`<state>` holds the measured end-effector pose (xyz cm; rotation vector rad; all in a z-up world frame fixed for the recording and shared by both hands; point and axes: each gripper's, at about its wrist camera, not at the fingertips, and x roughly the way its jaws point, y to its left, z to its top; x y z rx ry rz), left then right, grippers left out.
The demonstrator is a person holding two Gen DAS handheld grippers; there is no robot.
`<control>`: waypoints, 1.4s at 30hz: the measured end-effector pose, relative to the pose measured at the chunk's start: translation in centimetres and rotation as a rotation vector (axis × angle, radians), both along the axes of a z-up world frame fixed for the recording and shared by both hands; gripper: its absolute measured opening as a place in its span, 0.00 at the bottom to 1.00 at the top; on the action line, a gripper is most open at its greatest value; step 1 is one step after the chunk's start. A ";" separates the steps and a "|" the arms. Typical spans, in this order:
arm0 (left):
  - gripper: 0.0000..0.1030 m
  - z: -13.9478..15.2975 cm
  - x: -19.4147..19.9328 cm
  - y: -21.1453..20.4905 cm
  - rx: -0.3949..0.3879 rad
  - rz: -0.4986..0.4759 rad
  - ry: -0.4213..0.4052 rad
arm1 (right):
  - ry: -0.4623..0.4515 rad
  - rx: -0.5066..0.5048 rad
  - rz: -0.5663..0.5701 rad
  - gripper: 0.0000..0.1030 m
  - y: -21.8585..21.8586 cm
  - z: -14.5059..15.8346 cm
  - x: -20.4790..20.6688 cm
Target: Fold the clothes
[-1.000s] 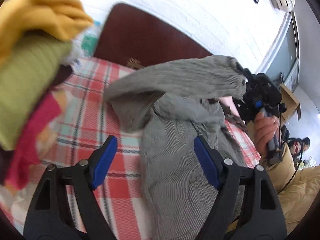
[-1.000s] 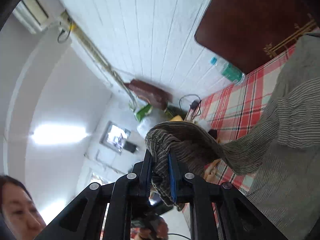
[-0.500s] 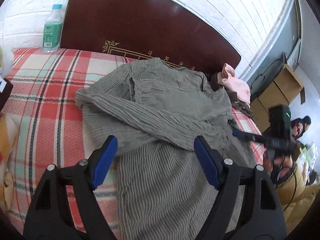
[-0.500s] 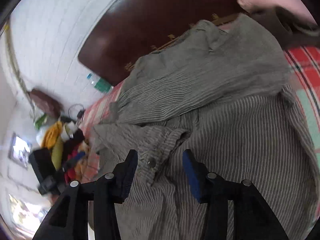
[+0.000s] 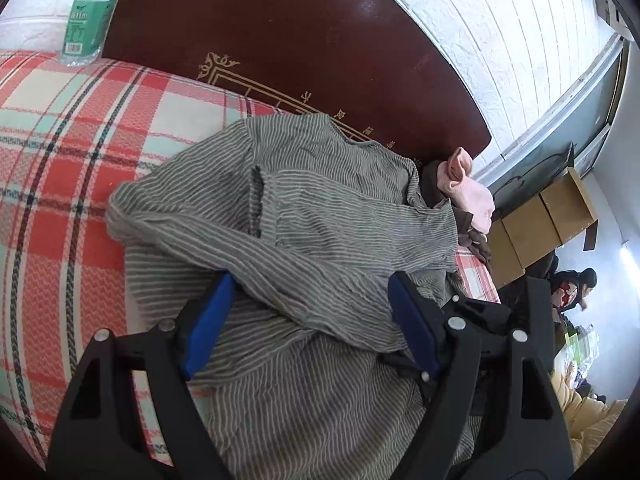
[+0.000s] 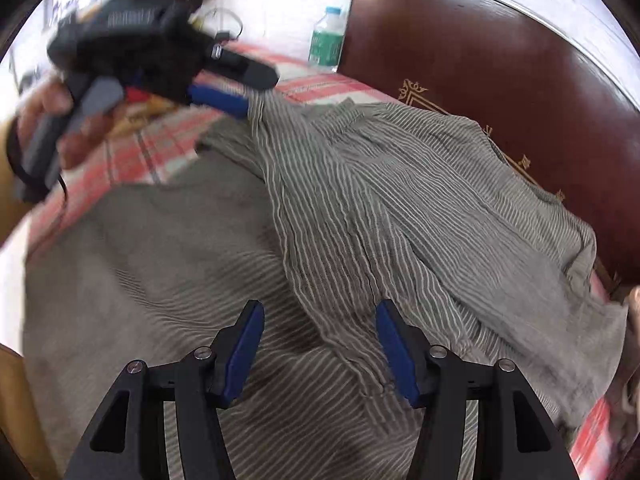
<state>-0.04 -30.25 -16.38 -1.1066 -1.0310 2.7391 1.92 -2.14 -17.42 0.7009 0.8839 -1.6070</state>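
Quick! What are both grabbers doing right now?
Left gripper: open around a fold of the striped shirt, not pinching it.
Right gripper: open, holding nothing.

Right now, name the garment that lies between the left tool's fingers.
The grey striped shirt: its sleeve crosses the open left tool. The pink garment and brown garment sit bunched by the headboard, clear of it.
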 end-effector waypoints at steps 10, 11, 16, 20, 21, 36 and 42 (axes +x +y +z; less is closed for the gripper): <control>0.77 2.4 0.1 0.6 -0.027 -0.030 0.072 | -0.648 -0.344 -0.121 0.05 3.1 6.3 -10.3; 0.77 2.5 0.1 0.7 -0.030 -0.033 0.077 | -0.676 -0.390 -0.136 0.05 4.0 7.4 -11.5; 0.77 2.0 -0.6 0.3 -0.037 -0.027 0.052 | -0.684 -0.480 -0.229 0.09 7.2 10.3 -15.6; 0.77 0.9 -1.3 0.0 -0.021 -0.012 0.017 | -0.489 -0.297 -0.152 0.48 5.7 9.1 -11.5; 0.77 0.8 -1.3 0.2 -0.022 -0.014 0.017 | -0.419 -0.240 -0.107 0.49 4.7 8.1 -9.6; 0.77 -0.7 0.8 1.4 -0.022 -0.030 -0.029 | -0.018 -0.032 0.079 0.05 0.1 1.3 -1.6; 0.77 -0.1 1.2 0.9 -0.038 -0.024 -0.016 | -0.377 -0.207 -0.076 0.05 2.1 5.9 -8.0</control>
